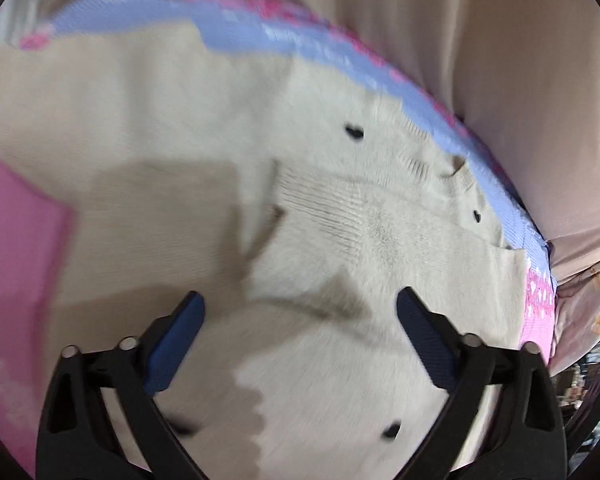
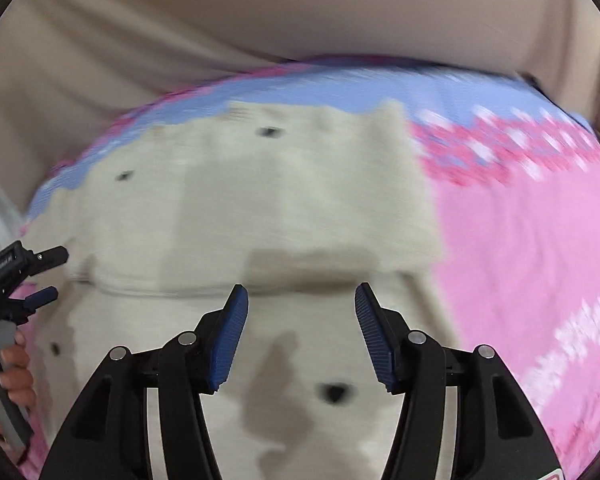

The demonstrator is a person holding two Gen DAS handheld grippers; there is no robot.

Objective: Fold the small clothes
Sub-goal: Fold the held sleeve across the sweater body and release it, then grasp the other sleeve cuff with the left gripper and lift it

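Cream knit sweater [image 1: 340, 216] with small black hearts lies spread across a pink and blue blanket [image 2: 520, 240], a beige curtain [image 1: 500, 60] hanging behind. Left gripper [image 1: 300, 308] hovers over the cloth with its blue pads wide apart and nothing between them. Right gripper [image 2: 300, 300] is likewise spread wide above the sweater, gripping nothing.

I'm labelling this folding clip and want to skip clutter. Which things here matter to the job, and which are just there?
Part of the job:
cream sweater with small black hearts
left gripper, open
right gripper, open

Just there:
pink and blue blanket underneath
beige curtain behind
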